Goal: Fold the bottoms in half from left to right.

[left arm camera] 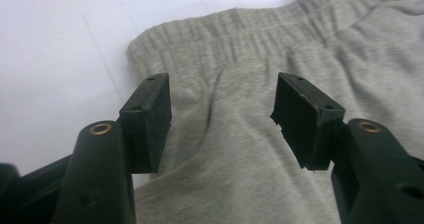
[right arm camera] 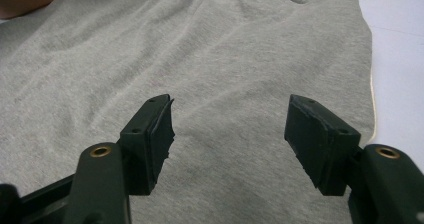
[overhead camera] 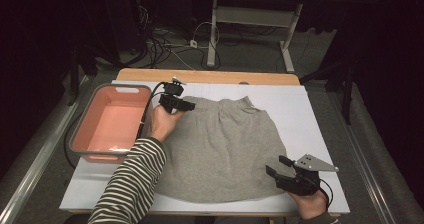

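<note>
The left gripper's fingers (left arm camera: 150, 119) stand apart, released, with nothing pinched between them. In the left gripper view they frame the gathered elastic waistband (left arm camera: 260, 31) of a grey skirt (overhead camera: 220, 149); the cloth lies just beneath and ahead of them, and I cannot tell whether the tips already touch it. In the high view the left gripper (overhead camera: 186, 105) hangs over the waistband's left end, near the far edge of the garment, carried by a hand on a striped sleeve (overhead camera: 131, 184).

The right gripper's fingers (right arm camera: 150, 139) are likewise spread and hold nothing. In the right gripper view they point across plain grey fabric towards the hem's right side. From above, the right gripper (overhead camera: 278, 166) sits at the near right corner of the skirt, just off or at its edge.

The skirt itself lies spread flat on the white tabletop (overhead camera: 320, 134), waistband at the far side, hem at the near side, with only soft wrinkles. An open pink bin (overhead camera: 80, 134) stands on the tabletop to the left of the garment, just beside the left hand, and nothing shows inside it.

Judging from this, the work is at its start: the garment is laid out, but no fold shows and no grasp is made. What seems left is to close on the cloth, fold it, and probably put it in the bin.
</note>
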The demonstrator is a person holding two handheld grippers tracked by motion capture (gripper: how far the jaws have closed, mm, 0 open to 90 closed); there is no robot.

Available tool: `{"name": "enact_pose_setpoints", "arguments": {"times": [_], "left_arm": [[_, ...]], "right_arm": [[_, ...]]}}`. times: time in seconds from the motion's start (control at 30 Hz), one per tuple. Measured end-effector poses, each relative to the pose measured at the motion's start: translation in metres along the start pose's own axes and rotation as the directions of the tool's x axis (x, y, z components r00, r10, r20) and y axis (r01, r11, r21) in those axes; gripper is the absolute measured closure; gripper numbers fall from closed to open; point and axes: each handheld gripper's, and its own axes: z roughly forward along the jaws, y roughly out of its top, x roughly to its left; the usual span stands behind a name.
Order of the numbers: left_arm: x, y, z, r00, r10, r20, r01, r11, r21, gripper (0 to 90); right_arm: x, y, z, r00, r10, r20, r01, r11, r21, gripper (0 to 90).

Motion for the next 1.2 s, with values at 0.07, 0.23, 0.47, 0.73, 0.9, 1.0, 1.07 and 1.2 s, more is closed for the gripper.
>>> {"name": "enact_pose_setpoints", "arguments": {"times": [0.07,0.23,0.47,0.73,0.9,1.0,1.07,1.2], "left_arm": [[0.003,0.000,0.004,0.9999,-0.008,-0.014,0.008,0.9998,0.016,37.9],[0.009,-0.002,0.012,0.9989,-0.003,-0.048,0.006,0.9983,0.057,37.8],[0.015,-0.005,0.020,0.9971,-0.006,-0.076,0.013,0.9957,0.091,39.8],[0.019,-0.007,0.030,0.9972,-0.028,-0.070,0.036,0.9911,0.128,42.3],[0.018,-0.007,0.029,0.9988,-0.023,-0.043,0.028,0.9898,0.140,54.5],[0.018,-0.007,0.029,0.9996,-0.027,0.000,0.027,0.9875,0.156,68.7],[0.018,-0.007,0.029,0.9995,-0.031,0.010,0.029,0.9856,0.167,75.4],[0.017,-0.005,0.029,0.9995,-0.028,0.013,0.025,0.9829,0.182,77.7]], "right_arm": [[0.000,0.000,0.000,1.0000,0.001,0.000,-0.001,1.000,0.001,36.1],[0.000,0.000,0.000,1.0000,0.004,-0.003,-0.004,1.000,0.003,36.1],[0.000,0.000,0.001,1.0000,0.004,-0.005,-0.004,1.000,0.006,36.1],[-0.001,0.000,0.001,0.9999,0.006,-0.011,-0.006,1.000,0.010,35.8],[-0.001,0.000,0.002,0.9999,0.004,-0.012,-0.004,1.000,0.010,35.8],[-0.001,0.000,0.002,0.9999,0.005,-0.012,-0.004,1.000,0.011,35.8],[-0.001,0.000,0.002,0.9999,0.001,-0.011,-0.001,1.000,0.011,35.8],[0.000,0.000,0.002,0.9999,0.003,-0.010,-0.003,1.000,0.013,35.8]]}}
